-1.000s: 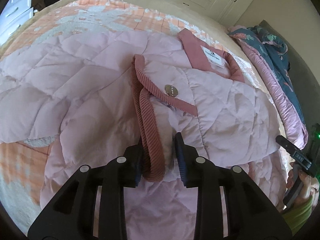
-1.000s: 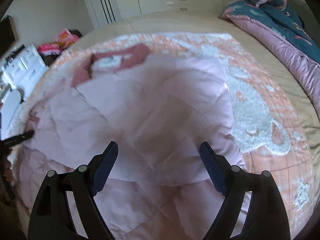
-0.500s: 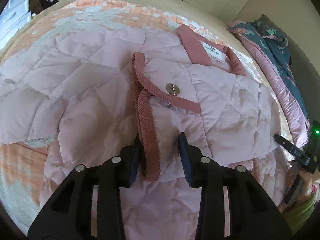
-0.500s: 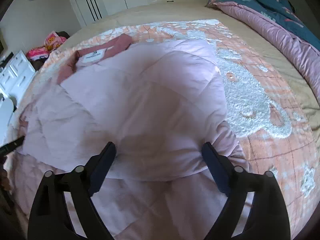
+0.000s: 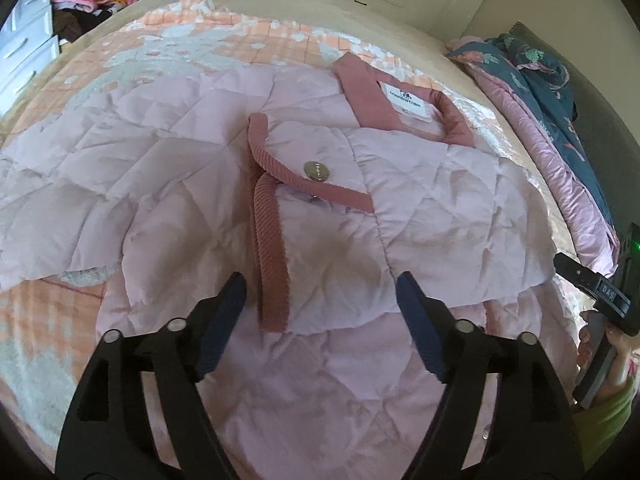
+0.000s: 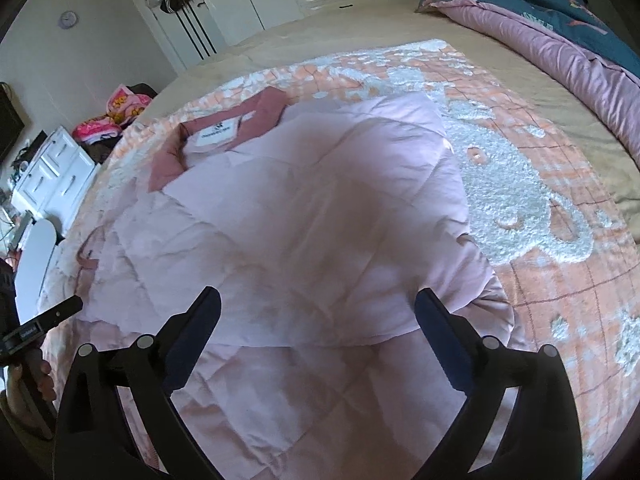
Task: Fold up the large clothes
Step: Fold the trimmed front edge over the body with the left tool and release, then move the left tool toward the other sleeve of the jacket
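Left gripper (image 5: 320, 300) jaws spread, empty, above ribbed dusty-rose trim (image 5: 270, 256), right gripper (image 6: 318, 312) likewise spread, empty, pale pink quilted jacket (image 6: 304, 216) lying part-folded on peach patterned bedspread (image 6: 560, 280).

The jacket (image 5: 328, 216) near hem runs out of frame behind the left gripper (image 5: 320, 308) body. Its left sleeve is cut off at the frame edge. Collar label (image 5: 408, 100) text is too small to read. In the right wrist view, the jacket surface is blurred; quilting there is indistinct. The blanket (image 6: 560, 280) beneath is largely covered.
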A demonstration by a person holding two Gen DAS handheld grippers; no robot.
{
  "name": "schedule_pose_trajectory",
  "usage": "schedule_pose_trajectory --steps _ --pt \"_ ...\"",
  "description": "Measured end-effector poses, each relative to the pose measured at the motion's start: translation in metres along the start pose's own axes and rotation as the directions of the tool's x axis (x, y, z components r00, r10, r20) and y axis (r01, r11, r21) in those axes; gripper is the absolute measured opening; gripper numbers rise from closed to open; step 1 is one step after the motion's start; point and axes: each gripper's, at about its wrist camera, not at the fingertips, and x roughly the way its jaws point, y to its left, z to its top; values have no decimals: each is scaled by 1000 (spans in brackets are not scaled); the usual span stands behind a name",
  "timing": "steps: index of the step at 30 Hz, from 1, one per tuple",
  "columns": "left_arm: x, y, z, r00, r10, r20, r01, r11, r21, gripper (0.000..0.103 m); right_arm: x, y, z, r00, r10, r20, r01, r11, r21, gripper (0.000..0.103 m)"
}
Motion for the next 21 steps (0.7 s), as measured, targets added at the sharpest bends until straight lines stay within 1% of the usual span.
schedule_pose_trajectory --steps 1,3,6,10,12,16,21 --pt "-2 -1 0 1000 1 1 -1 1000 -2 82 -1 1 0 1000 1 2 -1 1000 -3 97" --pt "-6 -3 -1 1000 0 7 0 1000 -11 91 -7 3 -2 1000 0 9 0 1000 -2 98" --pt "-16 -6 0 1000 0 26 0 1000 -15 94 -20 8 -5 999 -19 31 19 1000 1 99" --pt "-35 -12 6 999 2 53 -1 1000 -19 94 -41 20 -5 999 -5 52 6 1000 -11 99" --pt "-49 -17 9 997 15 80 -14 1000 -18 94 -52 27 -5 997 7 73 -5 1000 -27 99" --pt "-73 -24 10 994 25 109 -23 999 -23 94 -68 37 -3 997 4 81 -1 999 -43 99" --pt "-100 -29 10 988 65 137 -61 997 -38 94 -94 56 -2 994 -6 109 15 996 -85 99"
